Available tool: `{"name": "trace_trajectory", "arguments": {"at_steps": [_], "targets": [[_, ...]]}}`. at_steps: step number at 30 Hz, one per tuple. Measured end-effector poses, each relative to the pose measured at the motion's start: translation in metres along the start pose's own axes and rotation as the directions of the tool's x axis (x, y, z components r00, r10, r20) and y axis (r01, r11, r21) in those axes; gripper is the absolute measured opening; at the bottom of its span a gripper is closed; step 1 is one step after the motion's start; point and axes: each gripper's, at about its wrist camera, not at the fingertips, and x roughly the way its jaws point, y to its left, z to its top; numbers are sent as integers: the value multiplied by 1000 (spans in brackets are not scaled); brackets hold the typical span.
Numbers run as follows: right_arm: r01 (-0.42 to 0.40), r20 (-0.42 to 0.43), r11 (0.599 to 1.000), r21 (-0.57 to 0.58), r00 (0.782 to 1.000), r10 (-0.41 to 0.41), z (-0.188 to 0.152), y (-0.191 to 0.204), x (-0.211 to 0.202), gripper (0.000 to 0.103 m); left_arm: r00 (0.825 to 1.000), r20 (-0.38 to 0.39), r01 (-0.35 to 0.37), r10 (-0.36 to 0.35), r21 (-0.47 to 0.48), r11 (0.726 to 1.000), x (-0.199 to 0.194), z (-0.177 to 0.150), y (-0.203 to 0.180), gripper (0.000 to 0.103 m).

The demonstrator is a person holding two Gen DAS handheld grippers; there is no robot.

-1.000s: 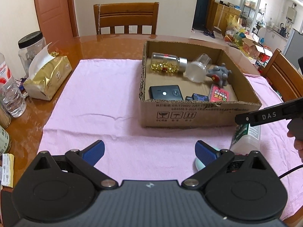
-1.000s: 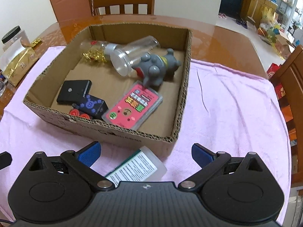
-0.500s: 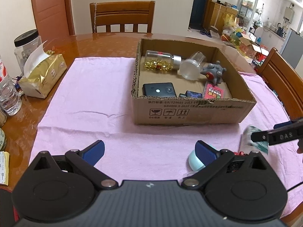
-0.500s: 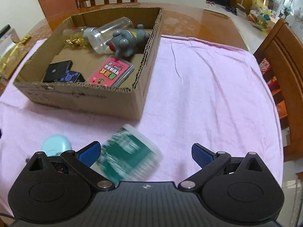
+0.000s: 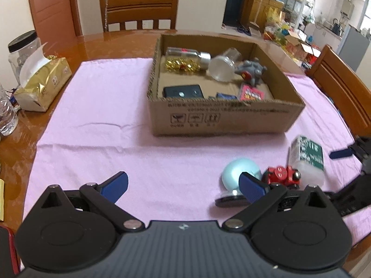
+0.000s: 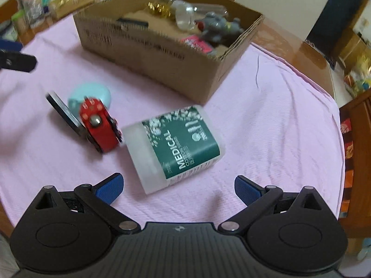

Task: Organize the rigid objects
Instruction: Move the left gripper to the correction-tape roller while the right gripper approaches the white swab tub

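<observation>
- Medical cotton swab container [image 6: 179, 147]: translucent plastic tub with a green label, lying on its side on the pink cloth [image 6: 266, 115], just in front of the right gripper [image 6: 178, 186] and near the corner of the cardboard box [image 6: 148, 53].
- Handling, as a guess: light, stiff and smooth-walled, so it is likely to roll or slip. Best taken across the labelled middle, with the fingers square to the long axis.
- Red toy [image 6: 99, 127] touches the container's left end and leans on a dark flat disc [image 6: 62, 113]. A pale blue round object [image 6: 92, 92] sits just behind them. All three are loose on the cloth and could get knocked during a grab.
- Right gripper: fingers spread wide, nothing held. The container's near end lies between and just ahead of the blue pads [image 6: 109, 188]; no contact visible.
- Left gripper [image 5: 183, 185]: also spread wide and empty. Its right pad overlaps the pale blue object in the left wrist view, but I can't tell if they touch.
- The box already holds a bottle of gold capsules [image 5: 185, 61], a clear cup [image 5: 223, 66], a grey toy figure [image 5: 251, 71], a black device [image 5: 183, 91] and a pink card pack [image 5: 251, 93].
- Tissue pack [image 5: 41, 88] and a jar [image 5: 22, 53] sit well off to the left on the wooden table [image 5: 111, 44].
</observation>
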Motion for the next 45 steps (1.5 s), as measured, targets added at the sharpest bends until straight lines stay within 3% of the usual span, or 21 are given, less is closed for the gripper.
{"name": "trace_trajectory", "arguments": {"at_steps": [3,8,14,20,28,35,45], "targets": [[7,7,1000,-6,1000,-7,5,-2,10,103,1000,-14,6,-6,26,1000,1,-5,-6,101],[-3,10,997,81,1000,2,20,-21,26,103,999,-44,13,-11,56,998,5,-12,-17,101],[-50,26,990,133,999,47,19,-29,33,103,999,-42,-3,5,34,999,23,-6,-26,101],[-42,50,989,144,998,35,15,-25,29,103,997,-70,-42,43,13,999,49,-2,-31,101],[-45,52,989,139,998,39,14,-26,29,103,991,-106,-84,82,-15,996,31,-26,-32,101],[-67,81,993,93,995,60,8,-28,27,103,991,-131,5,2,52,999,24,-38,-61,101],[-60,68,993,102,996,53,-14,-29,15,103,991,-135,17,-14,27,999,39,-51,-80,101]]}}
